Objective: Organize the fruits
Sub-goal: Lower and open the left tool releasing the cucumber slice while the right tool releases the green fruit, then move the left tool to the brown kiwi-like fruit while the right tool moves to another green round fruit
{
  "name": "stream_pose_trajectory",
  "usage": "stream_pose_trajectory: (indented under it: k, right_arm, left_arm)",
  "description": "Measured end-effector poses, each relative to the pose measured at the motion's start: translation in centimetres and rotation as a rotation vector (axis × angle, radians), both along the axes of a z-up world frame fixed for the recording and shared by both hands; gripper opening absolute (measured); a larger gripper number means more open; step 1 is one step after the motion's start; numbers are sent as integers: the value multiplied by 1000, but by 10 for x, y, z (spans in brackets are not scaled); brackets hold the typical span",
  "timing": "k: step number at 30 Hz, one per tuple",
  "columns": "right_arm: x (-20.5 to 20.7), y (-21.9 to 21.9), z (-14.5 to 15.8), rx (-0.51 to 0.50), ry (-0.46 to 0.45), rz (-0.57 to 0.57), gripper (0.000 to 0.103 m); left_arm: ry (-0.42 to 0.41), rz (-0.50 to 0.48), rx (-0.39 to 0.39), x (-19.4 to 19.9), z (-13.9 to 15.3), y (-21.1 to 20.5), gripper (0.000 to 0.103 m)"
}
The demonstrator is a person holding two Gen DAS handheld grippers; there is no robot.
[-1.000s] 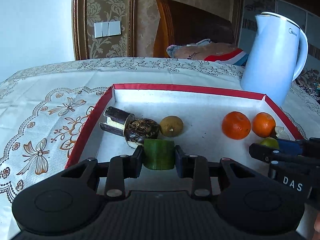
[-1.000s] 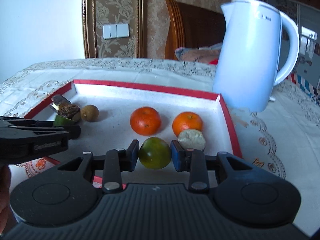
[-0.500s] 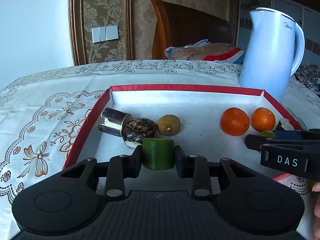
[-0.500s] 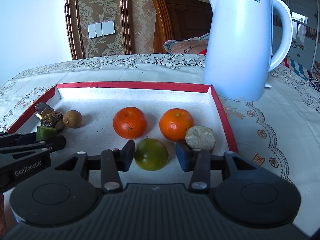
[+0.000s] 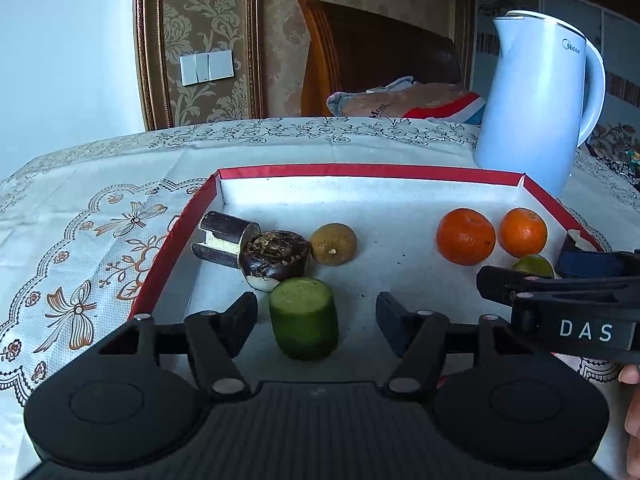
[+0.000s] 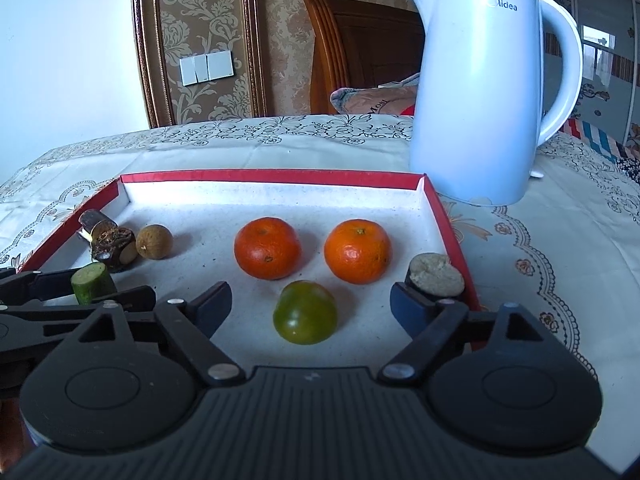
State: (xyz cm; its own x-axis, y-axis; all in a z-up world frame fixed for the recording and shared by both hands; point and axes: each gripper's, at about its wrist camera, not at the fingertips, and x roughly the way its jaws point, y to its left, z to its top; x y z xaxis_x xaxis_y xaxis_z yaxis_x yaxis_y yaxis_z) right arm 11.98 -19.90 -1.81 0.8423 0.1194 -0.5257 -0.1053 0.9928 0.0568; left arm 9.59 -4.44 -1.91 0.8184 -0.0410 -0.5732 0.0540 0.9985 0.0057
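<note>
We see our left tool (image 5: 316,316) and right tool (image 6: 310,304) angled gently downward side by side, both sets of jaws opening (the right wider), pads clear of everything between them.

Daylight falls on a desk (image 6: 560,240) under a pale embroidered cloth, with a dark wooden chair back (image 6: 360,48) on its far side, damask wallpaper (image 6: 200,8) bearing a white switch plate (image 6: 206,67), and perhaps a window (image 6: 596,56) far right.

Home (lace tablecloth (image 6: 280,136), kettle (image 6: 480,92))
</note>
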Motion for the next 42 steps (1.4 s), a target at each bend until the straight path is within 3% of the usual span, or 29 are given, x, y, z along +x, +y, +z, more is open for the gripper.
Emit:
stream_pose_trajectory:
  k: [16, 32, 42]
  right_arm:
    - [-18, -4, 6, 18, -59, 7, 103]
    - [-30, -8, 7, 14, -94, 7, 103]
    - [-51, -18, 10, 68, -124, 12, 103]
  left_arm:
    - [1, 1, -6, -6, 0, 4, 65]
    - [-9, 15, -20, -15, 3, 9, 66]
    - [-44, 11, -25, -33, 9, 12, 69]
